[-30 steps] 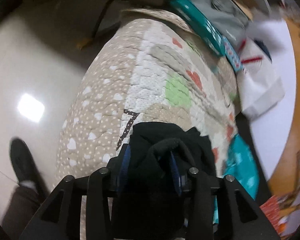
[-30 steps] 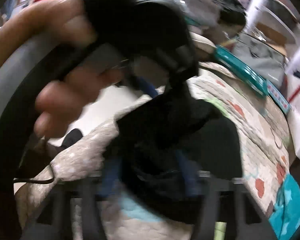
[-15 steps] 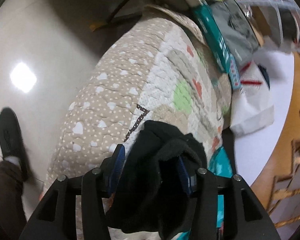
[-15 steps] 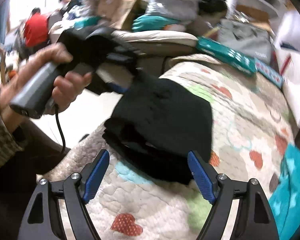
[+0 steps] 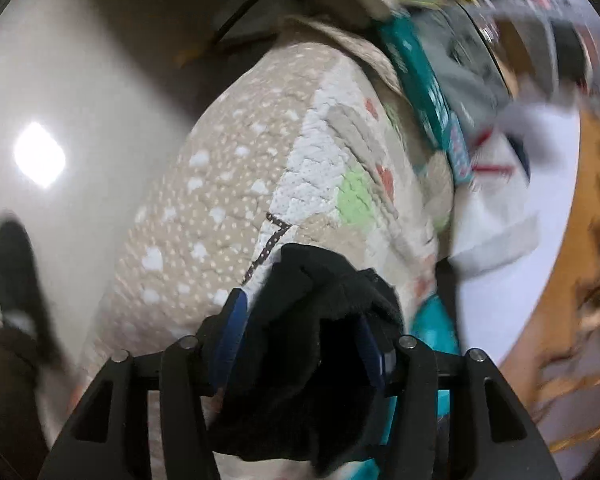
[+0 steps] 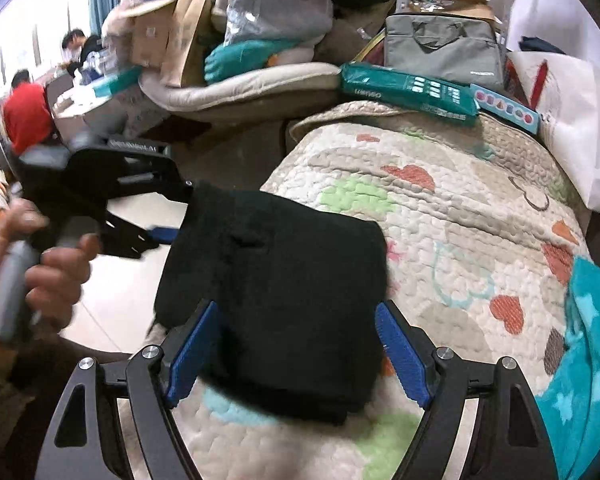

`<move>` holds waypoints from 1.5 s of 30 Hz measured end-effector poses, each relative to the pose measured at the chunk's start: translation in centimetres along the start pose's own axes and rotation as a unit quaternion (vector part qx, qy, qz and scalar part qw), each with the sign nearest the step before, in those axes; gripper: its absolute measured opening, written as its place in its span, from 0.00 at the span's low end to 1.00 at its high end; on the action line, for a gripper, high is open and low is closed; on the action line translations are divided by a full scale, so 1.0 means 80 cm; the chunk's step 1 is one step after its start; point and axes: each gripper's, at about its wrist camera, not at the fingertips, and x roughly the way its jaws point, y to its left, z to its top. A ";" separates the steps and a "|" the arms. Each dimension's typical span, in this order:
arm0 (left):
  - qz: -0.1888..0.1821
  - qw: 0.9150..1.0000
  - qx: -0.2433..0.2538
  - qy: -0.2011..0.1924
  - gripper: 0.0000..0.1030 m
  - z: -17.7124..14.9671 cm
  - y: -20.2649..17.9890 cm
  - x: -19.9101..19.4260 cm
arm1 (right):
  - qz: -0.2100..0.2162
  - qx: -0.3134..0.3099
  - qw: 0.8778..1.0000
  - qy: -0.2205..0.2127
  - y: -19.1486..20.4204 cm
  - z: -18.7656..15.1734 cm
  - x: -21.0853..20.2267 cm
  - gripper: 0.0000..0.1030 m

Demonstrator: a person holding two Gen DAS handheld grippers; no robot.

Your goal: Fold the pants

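Pants (image 6: 276,280), black, soft and limp, folded into a squarish bundle on the quilt (image 6: 460,208). Left gripper (image 5: 300,344) clamps bunched cloth at its near-left corner; best hold is a thick folded edge. Right gripper (image 6: 296,352) gapes wide, straddling the bundle's near edge. Long axis unclear.

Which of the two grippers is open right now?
The right gripper: its blue jaws stand wide apart on either side of the folded black pants. The left gripper is clamped on the pants' edge.
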 end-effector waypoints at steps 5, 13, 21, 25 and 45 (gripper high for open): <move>-0.150 0.987 -0.061 0.021 0.51 -0.003 0.017 0.005 | -0.039 -0.047 0.998 0.018 0.031 -0.004 0.048 0.87; -0.088 0.994 -0.052 -0.037 0.52 0.005 0.012 -0.017 | -0.091 -0.147 0.984 0.041 0.059 -0.025 0.077 0.97; -0.030 0.989 -0.084 -0.121 0.52 0.013 0.033 -0.052 | -0.040 -0.141 0.989 0.015 0.049 -0.020 0.044 0.95; -0.027 0.989 0.002 -0.145 0.56 0.002 -0.012 -0.058 | -0.027 -0.119 0.992 -0.029 0.025 -0.016 -0.008 0.95; 0.233 0.967 -0.035 -0.092 0.65 0.035 0.030 0.009 | -0.012 0.064 0.998 0.004 -0.075 -0.013 0.002 0.96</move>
